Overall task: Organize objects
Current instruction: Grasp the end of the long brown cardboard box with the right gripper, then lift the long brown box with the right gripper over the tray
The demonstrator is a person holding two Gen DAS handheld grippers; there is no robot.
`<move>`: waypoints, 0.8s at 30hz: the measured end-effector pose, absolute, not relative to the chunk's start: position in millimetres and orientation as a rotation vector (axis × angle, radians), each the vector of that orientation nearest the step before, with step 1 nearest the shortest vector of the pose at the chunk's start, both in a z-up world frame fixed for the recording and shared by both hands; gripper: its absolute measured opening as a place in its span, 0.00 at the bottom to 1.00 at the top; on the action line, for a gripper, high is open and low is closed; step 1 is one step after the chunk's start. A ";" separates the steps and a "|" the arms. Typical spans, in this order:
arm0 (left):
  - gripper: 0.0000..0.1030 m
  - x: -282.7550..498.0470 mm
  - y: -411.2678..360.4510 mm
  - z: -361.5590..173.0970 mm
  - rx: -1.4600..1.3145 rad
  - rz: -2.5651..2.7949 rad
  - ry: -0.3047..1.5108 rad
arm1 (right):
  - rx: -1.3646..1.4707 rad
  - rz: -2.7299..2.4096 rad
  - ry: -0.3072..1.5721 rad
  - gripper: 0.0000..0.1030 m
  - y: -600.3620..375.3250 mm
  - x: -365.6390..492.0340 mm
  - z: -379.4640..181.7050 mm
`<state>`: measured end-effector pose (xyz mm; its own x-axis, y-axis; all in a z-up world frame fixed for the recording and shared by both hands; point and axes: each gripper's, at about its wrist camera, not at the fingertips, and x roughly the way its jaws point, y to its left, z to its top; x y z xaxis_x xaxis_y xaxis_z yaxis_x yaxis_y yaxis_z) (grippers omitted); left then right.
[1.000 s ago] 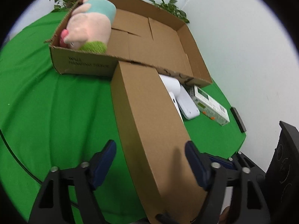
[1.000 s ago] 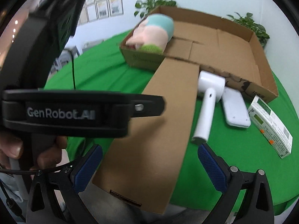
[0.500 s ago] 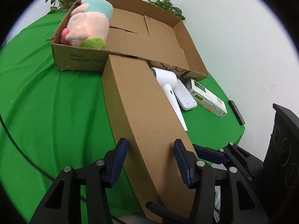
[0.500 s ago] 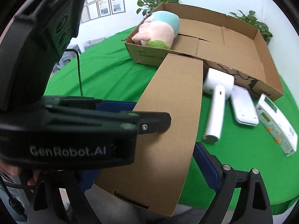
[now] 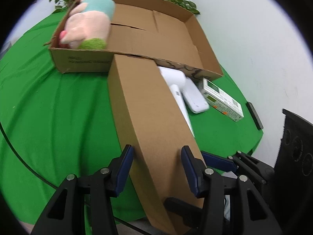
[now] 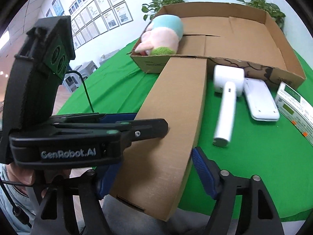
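Where green cloth (image 6: 121, 74) drapes the table, framed papers (image 6: 97, 13) line the wall.

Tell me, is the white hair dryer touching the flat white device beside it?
Touching. The right wrist view shows the hair dryer head's edge meeting the flat white device, no green cloth between them.

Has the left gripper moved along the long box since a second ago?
Yes. The left gripper has slid further up the long box, toward the tray, and its jaws have been closing around the box's near end.
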<state>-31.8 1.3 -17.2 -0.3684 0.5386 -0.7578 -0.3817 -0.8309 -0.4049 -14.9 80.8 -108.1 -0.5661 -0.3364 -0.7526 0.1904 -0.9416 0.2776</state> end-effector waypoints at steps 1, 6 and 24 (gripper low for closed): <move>0.47 -29.7 7.1 -15.1 -1.304 2.189 -0.207 | 1.270 -2.540 -0.260 0.84 88.3 -14.2 -108.6; 0.47 -18.9 35.1 -11.8 -1.293 2.123 -0.138 | 1.284 -2.573 -0.318 0.92 120.7 -14.7 -109.5; 0.47 -21.5 12.2 -25.2 -1.332 2.153 -0.289 | 1.325 -2.646 0.174 0.79 72.4 -2.5 -119.3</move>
<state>-21.5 12.2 -25.2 -0.3292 0.5811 -0.7443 -0.3644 -0.8053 -0.4676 -2.5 72.4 -119.3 -0.5881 -0.1055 -0.8019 0.2093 -0.9775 -0.0249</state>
